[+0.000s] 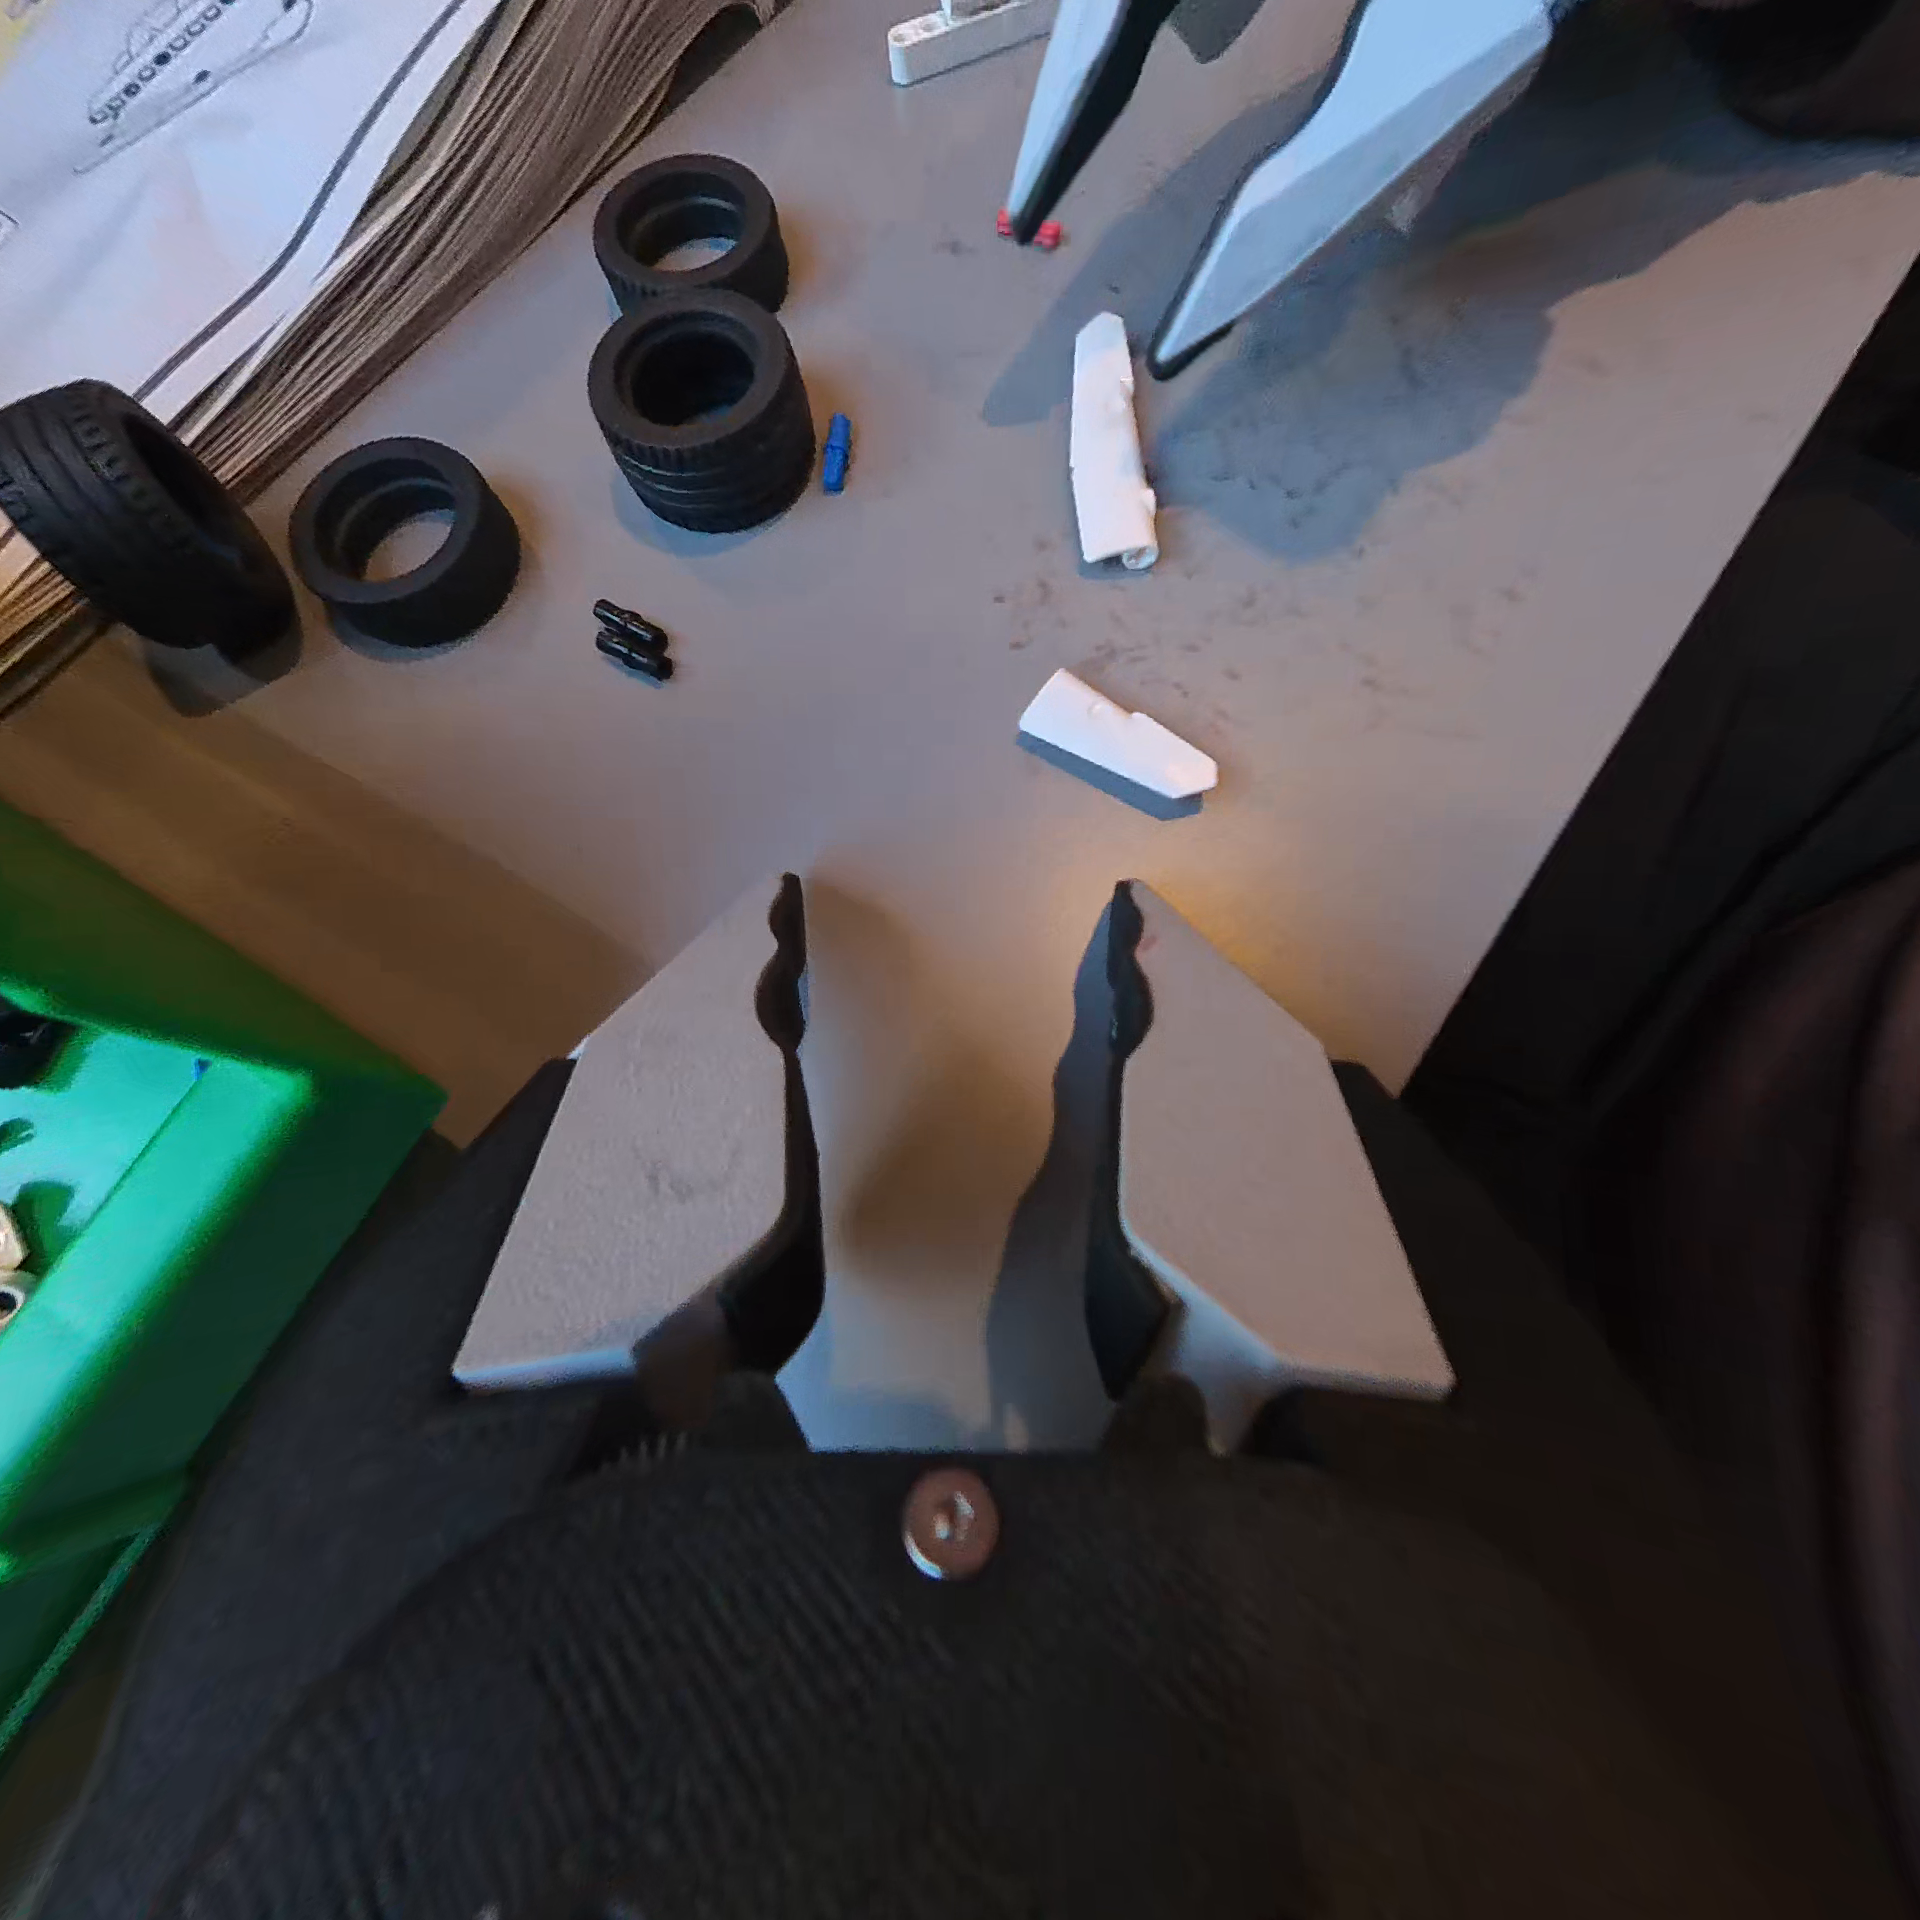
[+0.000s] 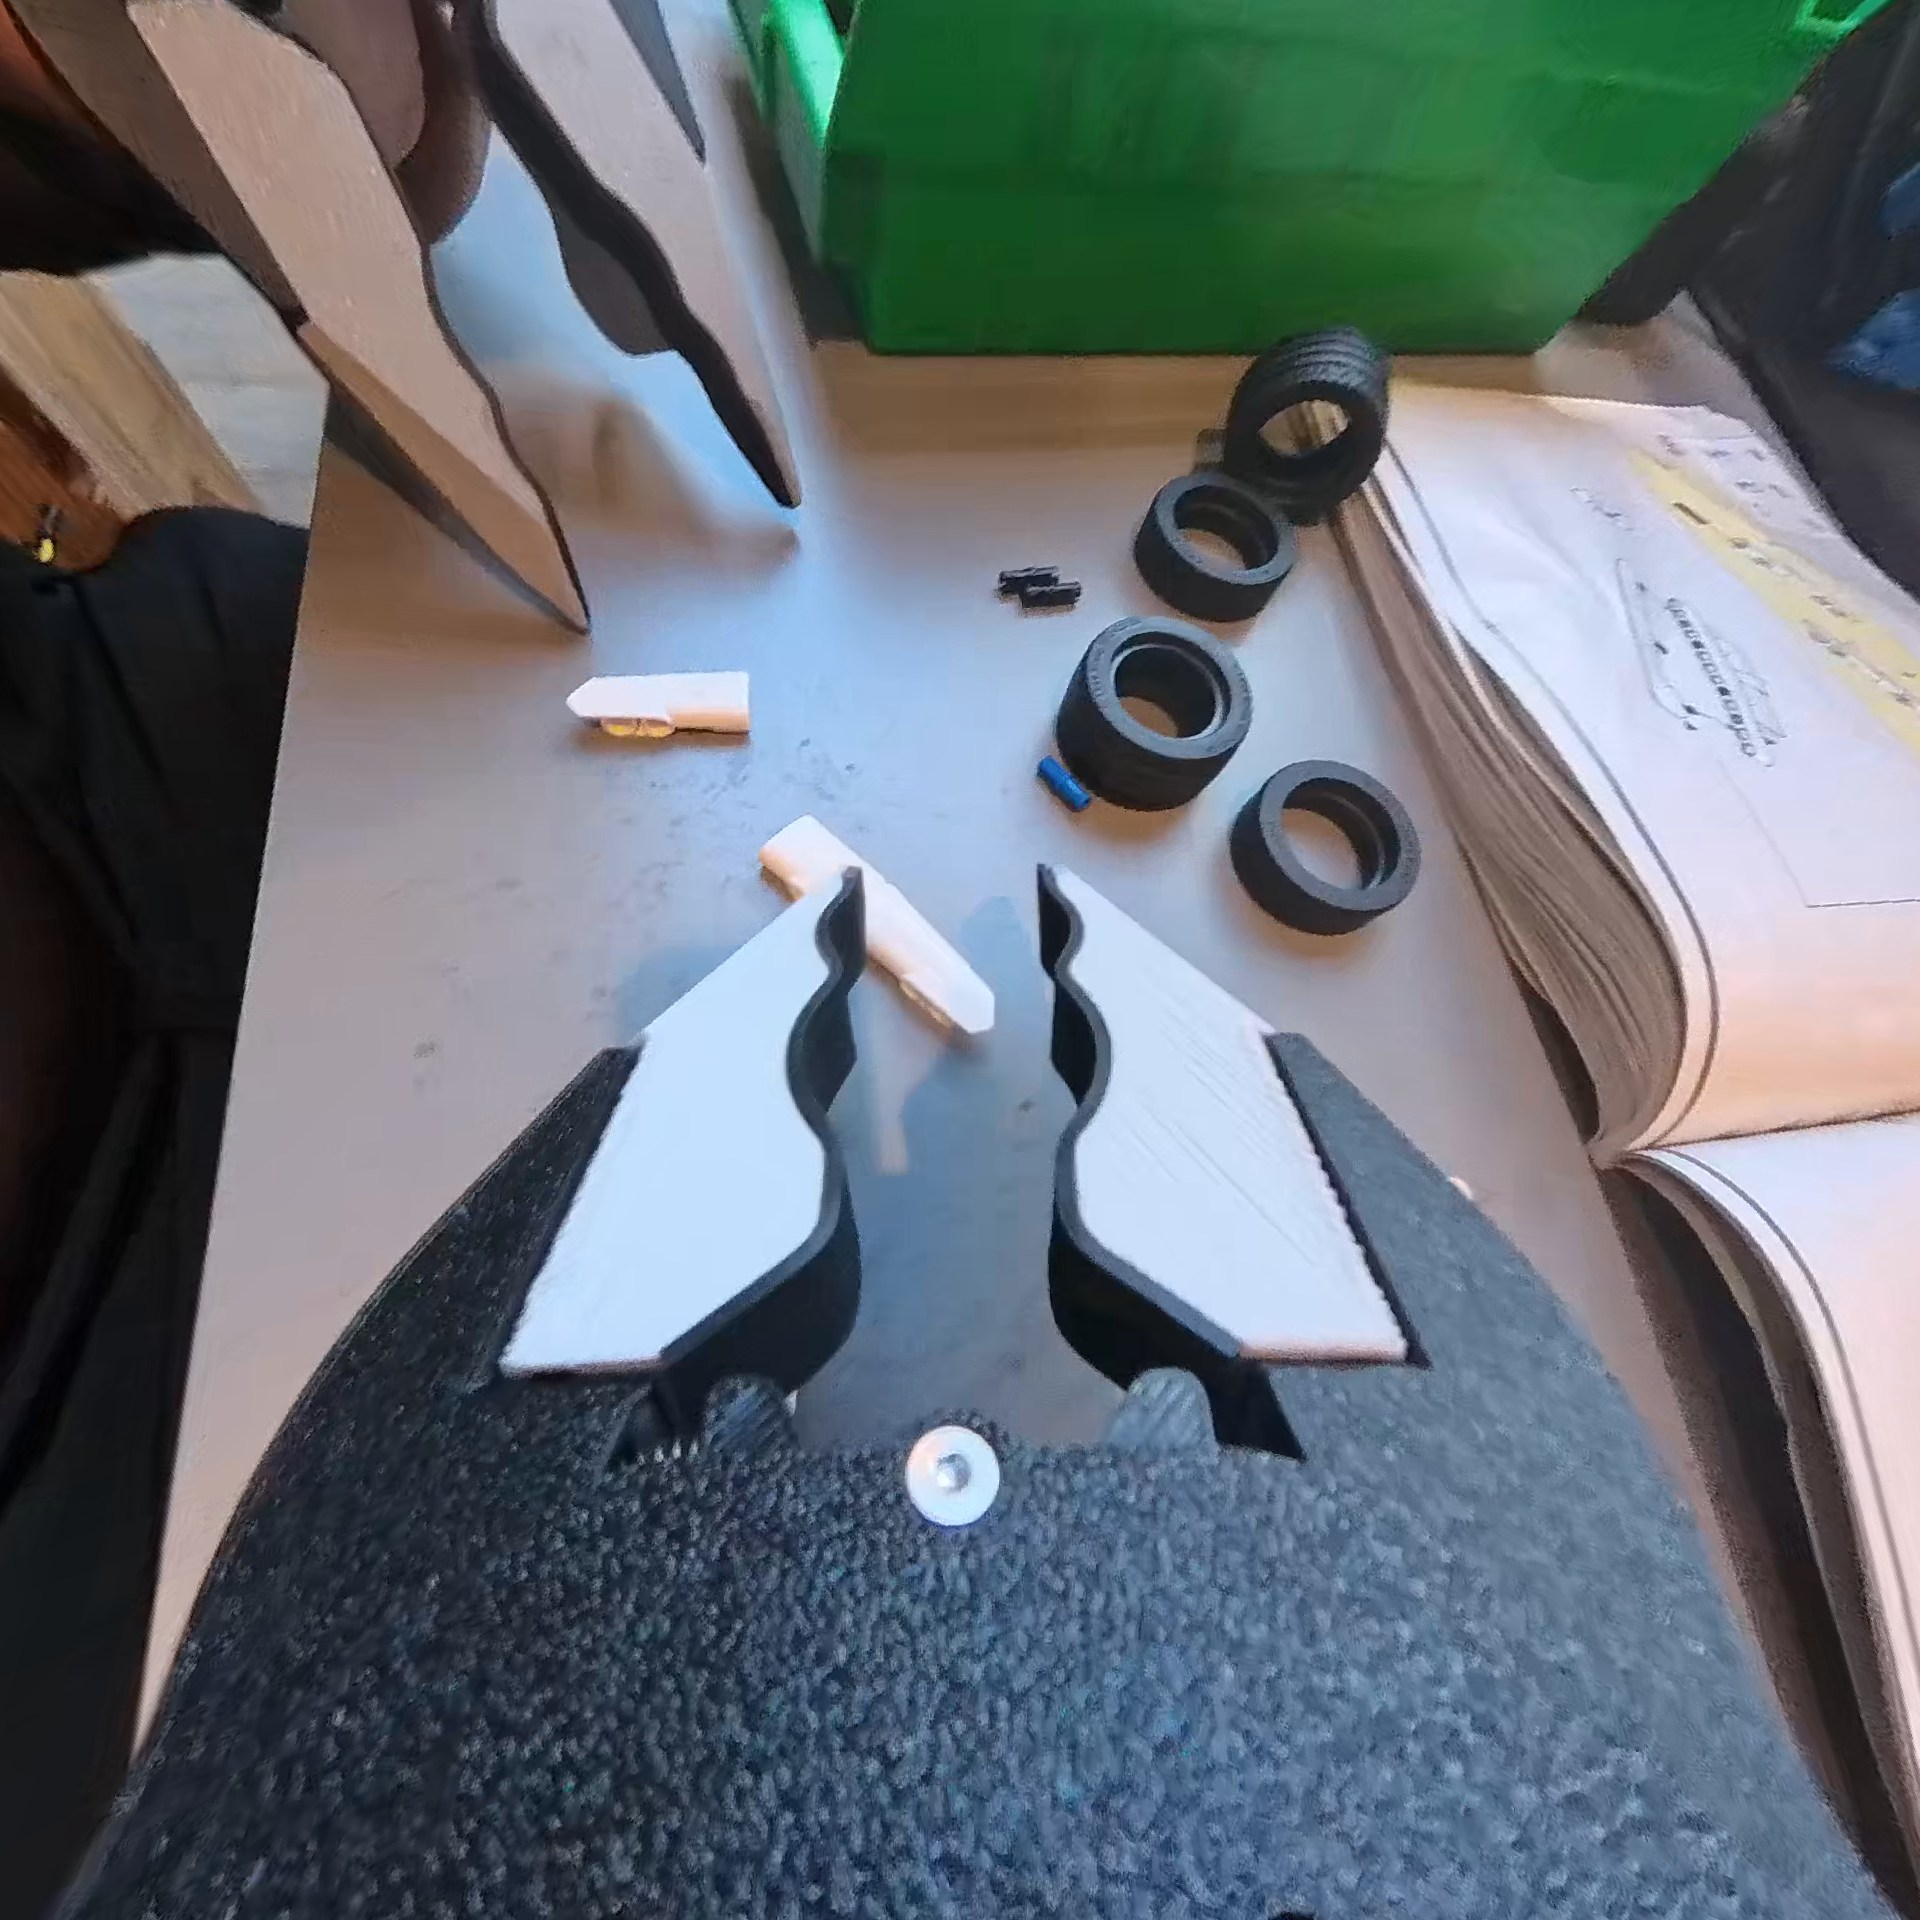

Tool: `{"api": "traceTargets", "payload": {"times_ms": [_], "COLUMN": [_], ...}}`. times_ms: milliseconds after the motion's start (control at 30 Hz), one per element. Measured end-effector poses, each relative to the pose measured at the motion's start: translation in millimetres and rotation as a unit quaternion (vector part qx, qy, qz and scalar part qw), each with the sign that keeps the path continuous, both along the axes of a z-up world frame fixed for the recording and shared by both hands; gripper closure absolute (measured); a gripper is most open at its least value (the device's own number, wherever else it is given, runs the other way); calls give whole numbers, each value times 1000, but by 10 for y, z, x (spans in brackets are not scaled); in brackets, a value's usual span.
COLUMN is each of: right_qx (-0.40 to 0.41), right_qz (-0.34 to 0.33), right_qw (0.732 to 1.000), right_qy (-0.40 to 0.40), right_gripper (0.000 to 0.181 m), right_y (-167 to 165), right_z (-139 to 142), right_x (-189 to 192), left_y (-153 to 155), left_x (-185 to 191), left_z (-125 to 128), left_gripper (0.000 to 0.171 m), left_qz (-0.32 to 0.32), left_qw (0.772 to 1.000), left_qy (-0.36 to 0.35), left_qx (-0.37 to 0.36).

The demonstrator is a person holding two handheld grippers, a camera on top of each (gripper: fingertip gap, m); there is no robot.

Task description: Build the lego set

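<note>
Grey worktop was pretty cluttered: black tyres and a thick instruction book along one side, a green bin at the far edge.

Right gripper was spread wide, nothing in it, hanging right over the nearer white panel piece. That piece lay flat, its long axis running diagonally across the gap between the jaws, squared end poking toward the right finger and the other end tucked behind the left fingertip. So I'd guess a bit of wrist twist would be needed to pinch it across its narrow width.

Left gripper was also open and empty, closer to the second white panel, which lay crosswise just ahead of its tips.
</note>
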State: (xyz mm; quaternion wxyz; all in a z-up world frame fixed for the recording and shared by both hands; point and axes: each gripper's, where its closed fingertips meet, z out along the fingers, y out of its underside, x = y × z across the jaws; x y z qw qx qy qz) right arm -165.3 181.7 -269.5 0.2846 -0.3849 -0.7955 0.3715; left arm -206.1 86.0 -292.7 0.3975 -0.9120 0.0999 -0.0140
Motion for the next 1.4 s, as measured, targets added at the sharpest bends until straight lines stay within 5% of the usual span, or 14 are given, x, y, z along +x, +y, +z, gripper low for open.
{"api": "traceTargets", "payload": {"times_ms": [367,1400], "right_qx": [-29,-71], "right_qz": [13,-14], "right_qw": [999,997], "right_qy": [-14,18], "right_gripper": [146,146], "right_y": [24,191], "right_z": [-11,143], "right_x": [-21,-27], "left_y": [85,148], "left_x": [-7,187], "left_z": [79,15], "left_gripper": [115,123], "left_qz": [-20,-52], "left_qw": [997,997], "left_qy": [-67,-53], "left_qx": [13,-7]}}
